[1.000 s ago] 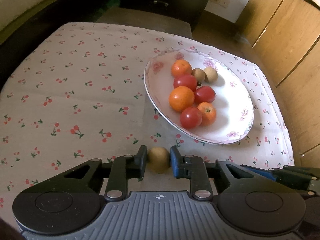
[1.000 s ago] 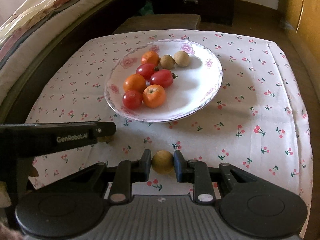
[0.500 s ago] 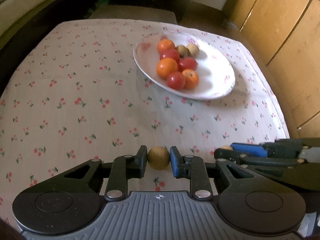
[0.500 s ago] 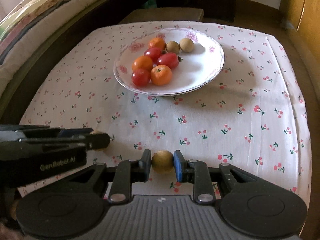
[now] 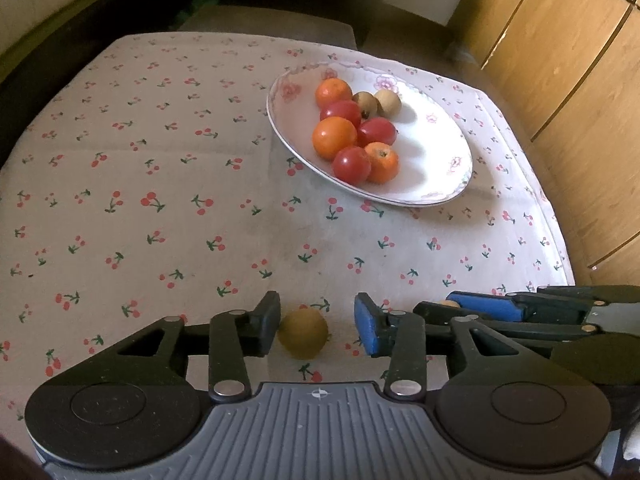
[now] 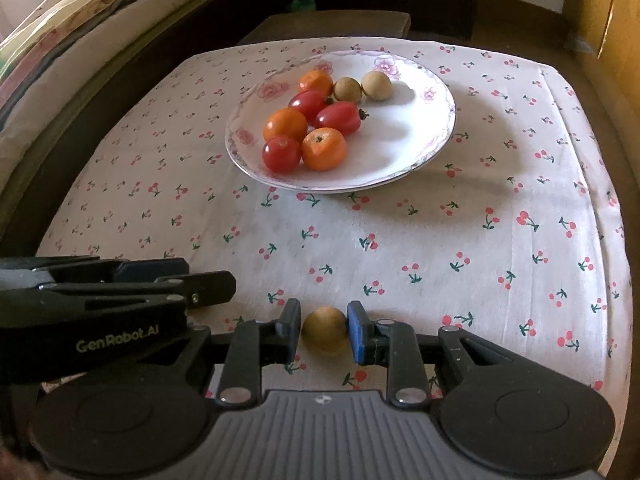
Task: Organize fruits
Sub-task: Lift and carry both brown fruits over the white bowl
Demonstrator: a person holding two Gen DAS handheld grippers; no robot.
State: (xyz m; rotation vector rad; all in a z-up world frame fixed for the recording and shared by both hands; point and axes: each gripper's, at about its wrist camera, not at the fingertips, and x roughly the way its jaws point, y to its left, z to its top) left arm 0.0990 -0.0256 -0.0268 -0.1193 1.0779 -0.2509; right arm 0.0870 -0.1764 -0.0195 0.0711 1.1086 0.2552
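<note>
A white flowered plate (image 5: 428, 164) (image 6: 404, 140) at the far right of the cherry-print cloth holds oranges (image 5: 334, 137), red tomatoes (image 5: 352, 164) and two brown round fruits (image 5: 387, 103). My left gripper (image 5: 318, 326) is near the cloth's front edge and its jaws are opening. A brown round fruit (image 5: 303, 334) sits between them by the left pad, clear of the blue right pad. My right gripper (image 6: 324, 330) is shut on another brown round fruit (image 6: 325, 330) just above the cloth. Each gripper shows beside the other: right gripper (image 5: 480, 308), left gripper (image 6: 160, 280).
The cherry-print tablecloth (image 6: 440, 240) covers a small table. A bed edge (image 6: 80, 60) runs along the left, wooden cabinet doors (image 5: 560, 80) stand at the right, and a dark stool (image 6: 332, 26) sits beyond the table.
Both grippers pulled back from the plate toward the front edge. The left jaws then parted, so the brown fruit there is no longer pinched. The right grip is unchanged.
</note>
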